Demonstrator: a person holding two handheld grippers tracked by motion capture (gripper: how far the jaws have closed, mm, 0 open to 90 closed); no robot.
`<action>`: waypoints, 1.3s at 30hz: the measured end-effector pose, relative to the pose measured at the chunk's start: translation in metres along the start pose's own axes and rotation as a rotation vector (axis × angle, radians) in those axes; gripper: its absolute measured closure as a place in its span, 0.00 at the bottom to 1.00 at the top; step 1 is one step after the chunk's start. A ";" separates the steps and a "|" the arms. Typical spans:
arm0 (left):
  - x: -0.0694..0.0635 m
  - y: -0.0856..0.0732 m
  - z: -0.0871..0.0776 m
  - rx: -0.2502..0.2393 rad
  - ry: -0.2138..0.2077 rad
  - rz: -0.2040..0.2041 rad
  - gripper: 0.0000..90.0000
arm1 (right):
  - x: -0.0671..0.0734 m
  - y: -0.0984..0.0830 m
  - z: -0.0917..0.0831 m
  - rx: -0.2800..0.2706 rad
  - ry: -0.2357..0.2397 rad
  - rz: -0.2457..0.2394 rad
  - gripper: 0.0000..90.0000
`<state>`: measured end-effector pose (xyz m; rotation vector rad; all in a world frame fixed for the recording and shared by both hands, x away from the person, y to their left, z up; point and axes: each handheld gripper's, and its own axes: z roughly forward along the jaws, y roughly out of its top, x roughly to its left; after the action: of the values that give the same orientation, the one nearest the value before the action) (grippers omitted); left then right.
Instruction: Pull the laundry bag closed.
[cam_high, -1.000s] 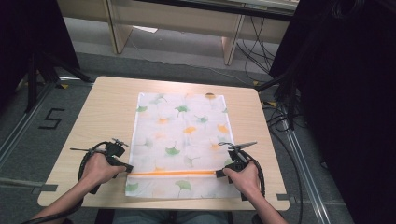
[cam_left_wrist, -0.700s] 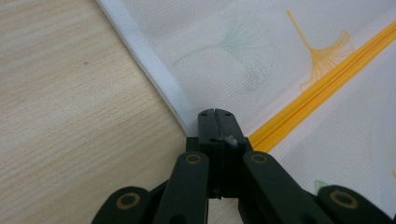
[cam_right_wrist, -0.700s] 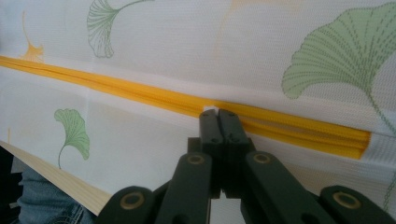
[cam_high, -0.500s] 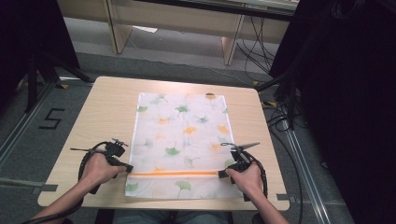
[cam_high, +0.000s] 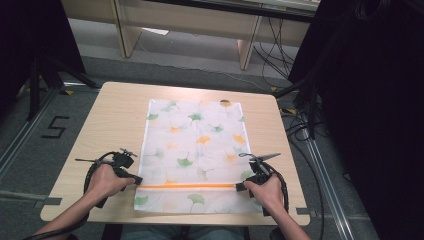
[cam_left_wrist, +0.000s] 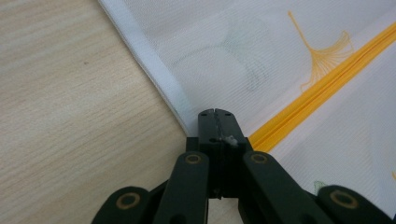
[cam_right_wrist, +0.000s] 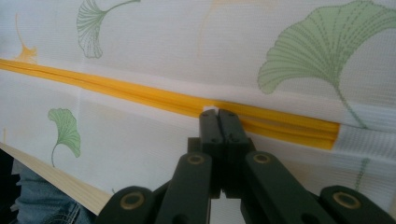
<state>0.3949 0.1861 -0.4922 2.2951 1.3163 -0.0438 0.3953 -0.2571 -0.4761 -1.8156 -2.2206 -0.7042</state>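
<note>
Overall, the high view shows a white zip bag (cam_high: 192, 155) printed with ginkgo leaves lying flat on the worktop (cam_high: 105, 125), its orange zip strip (cam_high: 187, 186) running across near the person's edge. The left tongs (cam_high: 136, 180) sit at the strip's left end, the right tongs (cam_high: 240, 187) at its right end. A figure "5" (cam_high: 55, 127) is marked on the floor left of the worktop; no brand or label is legible.

In the left gripper view, the left tongs (cam_left_wrist: 215, 113) are closed together at the bag's white border (cam_left_wrist: 144, 60), where the strip (cam_left_wrist: 327, 84) ends. Whether any fabric is caught cannot be told. Risk: a pull from a tip-only grip could slip off the border.

In the right gripper view, the right tongs (cam_right_wrist: 218, 113) are likewise closed, tips at the strip (cam_right_wrist: 116, 88); a white scrap shows at the tips, but a real hold is unconfirmed. Risk: uneven pulling between hands would skew or wrinkle the thin fabric, or drag the bag off the near edge
</note>
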 end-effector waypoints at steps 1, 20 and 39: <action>0.000 0.000 0.000 0.000 0.001 0.001 1.00 | 0.001 -0.001 -0.001 -0.004 -0.018 0.009 1.00; 0.000 0.000 0.000 0.000 0.000 -0.001 1.00 | -0.009 -0.004 -0.010 0.004 -0.025 0.099 1.00; 0.000 0.000 0.000 0.000 0.000 -0.001 1.00 | -0.029 -0.008 -0.018 -0.034 -0.048 0.056 1.00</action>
<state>0.3950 0.1861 -0.4922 2.2948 1.3173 -0.0442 0.3911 -0.2918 -0.4746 -1.9232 -2.1904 -0.6989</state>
